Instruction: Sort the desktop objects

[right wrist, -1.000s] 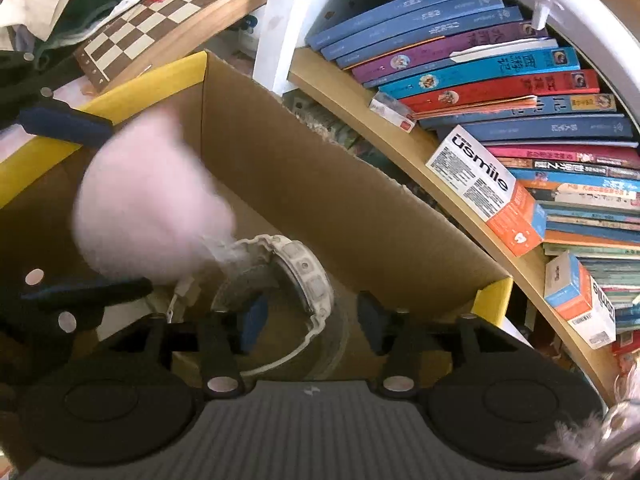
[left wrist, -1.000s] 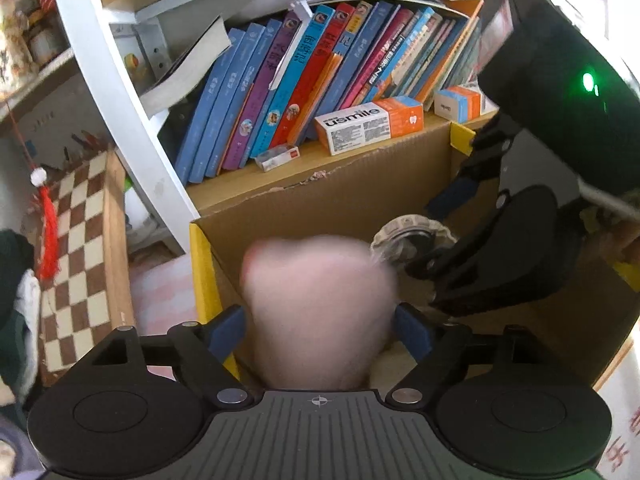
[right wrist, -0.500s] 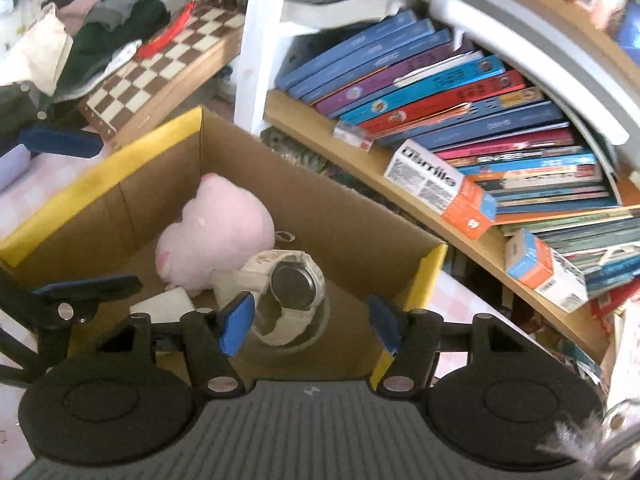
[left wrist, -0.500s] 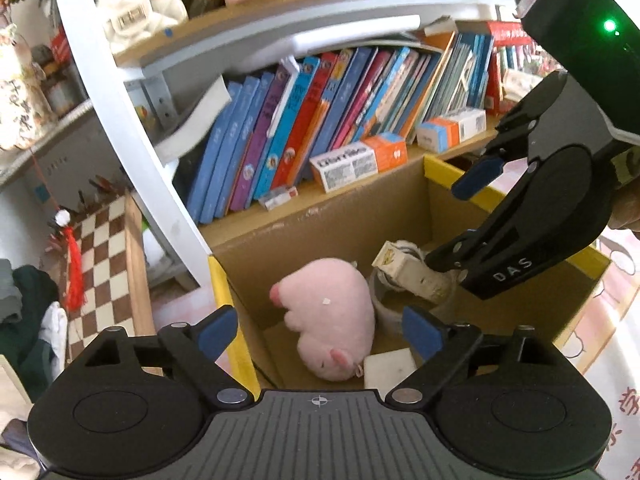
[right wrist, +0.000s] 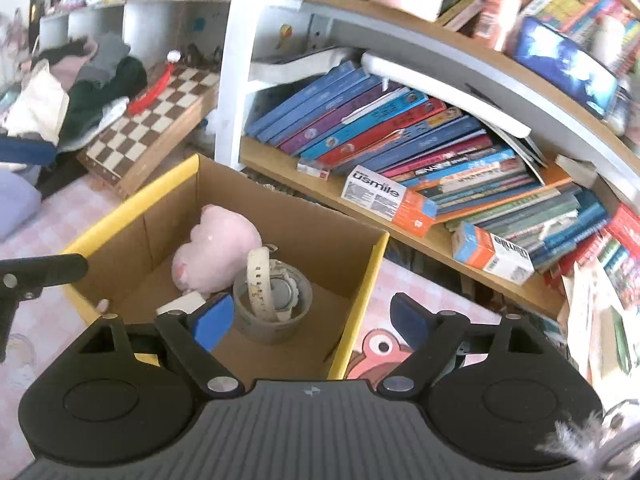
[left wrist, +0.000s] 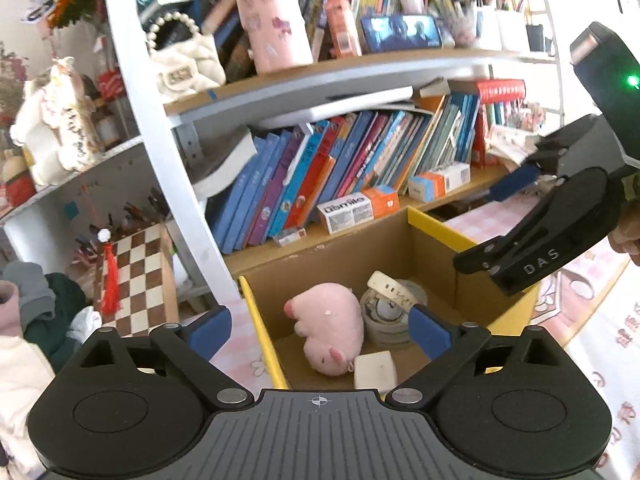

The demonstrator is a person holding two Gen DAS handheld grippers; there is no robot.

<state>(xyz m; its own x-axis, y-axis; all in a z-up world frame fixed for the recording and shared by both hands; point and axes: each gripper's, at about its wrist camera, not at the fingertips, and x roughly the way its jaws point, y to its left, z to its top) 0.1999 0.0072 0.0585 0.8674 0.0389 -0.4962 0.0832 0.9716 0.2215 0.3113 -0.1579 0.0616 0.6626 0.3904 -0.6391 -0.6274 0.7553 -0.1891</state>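
Blue-padded and empty, our left gripper (left wrist: pixel 318 330) and right gripper (right wrist: pixel 310 314) have just been spreading above the cardboard box (right wrist: pixel 280 220), where the pink plush (right wrist: pixel 216 254) and white watch (right wrist: pixel 266 286) lie; dipping carelessly could snag the yellow rim.

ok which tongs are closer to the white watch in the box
Right, probably. The right tongs hover over the box side where the white watch lies; the left tongs over the far side, by the pink plush. Both have just been opening, empty.
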